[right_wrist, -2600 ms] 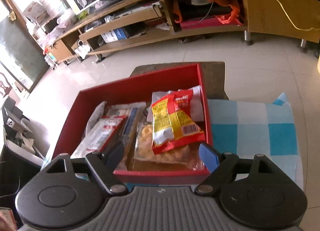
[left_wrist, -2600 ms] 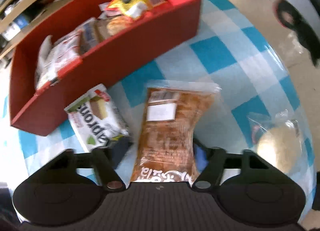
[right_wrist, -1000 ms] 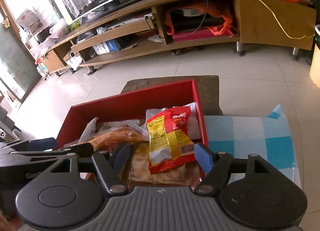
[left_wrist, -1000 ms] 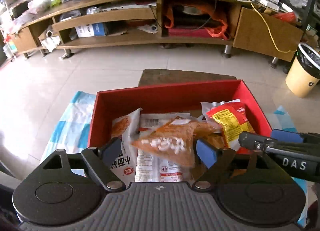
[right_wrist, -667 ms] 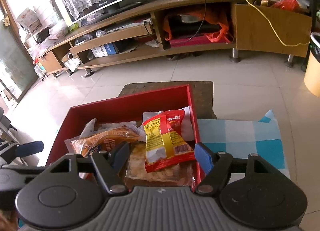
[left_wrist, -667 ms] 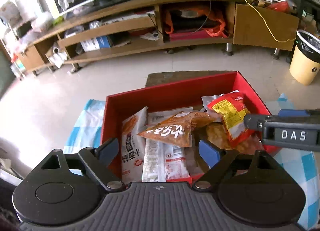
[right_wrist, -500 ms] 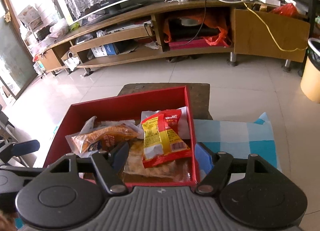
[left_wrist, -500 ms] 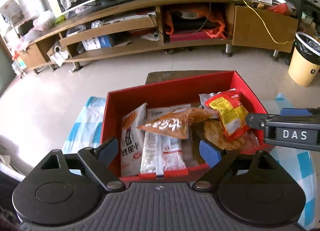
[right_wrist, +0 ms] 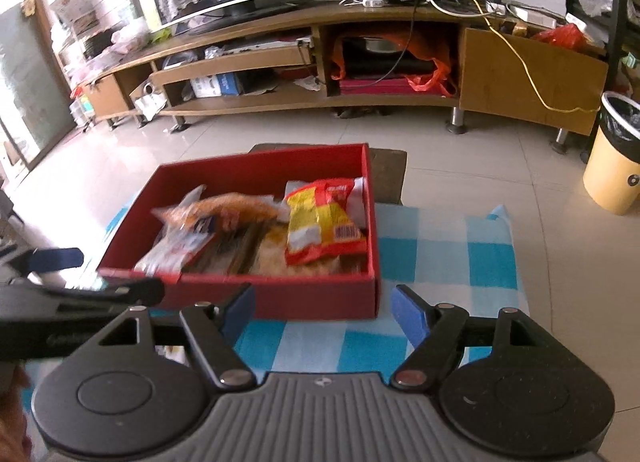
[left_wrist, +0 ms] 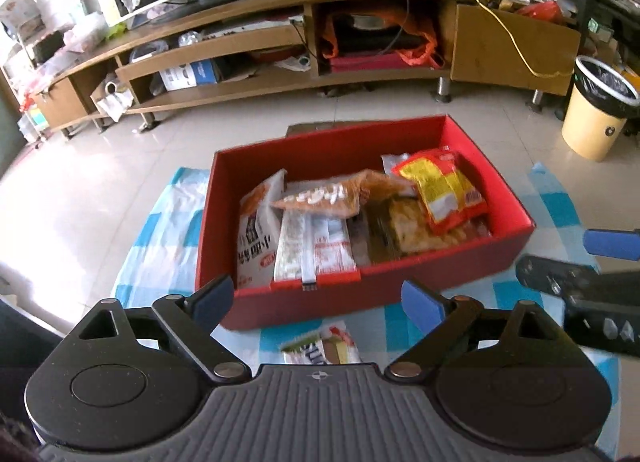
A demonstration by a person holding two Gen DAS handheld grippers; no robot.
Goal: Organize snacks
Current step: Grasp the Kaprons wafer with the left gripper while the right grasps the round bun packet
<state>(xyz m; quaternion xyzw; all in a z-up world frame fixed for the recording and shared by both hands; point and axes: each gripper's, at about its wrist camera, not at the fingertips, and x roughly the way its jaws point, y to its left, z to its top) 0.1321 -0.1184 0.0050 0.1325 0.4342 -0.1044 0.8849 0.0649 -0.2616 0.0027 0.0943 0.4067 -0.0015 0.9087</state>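
Pale glossy floor tiles [left_wrist: 100,166] stretch back to a long wooden TV cabinet [left_wrist: 280,50] cluttered with boxes, cables and an orange bag, and a yellow bin [left_wrist: 592,118] with a black liner stands to the right. Nearer, a blue and white checked cloth [right_wrist: 452,246] covers the desk, and on it sits a red box [left_wrist: 384,290] holding the snacks.

Inside the box, a white packet with red print [left_wrist: 256,238] leans against the left wall, a long white packet [left_wrist: 316,250] lies next to it, and an orange-brown packet [left_wrist: 328,194] lies across the top of both. On the right side a yellow and red packet [left_wrist: 444,190] rests on a clear bag of golden pieces [left_wrist: 416,230]. Outside the box, on the cloth just in front of its near wall, lies a green and white snack packet [left_wrist: 320,350], partly hidden by the left tool's body.

The left gripper [left_wrist: 316,298] hangs in front of the box with its jaws spread wide and nothing between them. The right gripper [right_wrist: 324,308] hangs near the box's front right corner, jaws likewise wide and empty. Each tool shows at the edge of the other's view, somewhat blurred.
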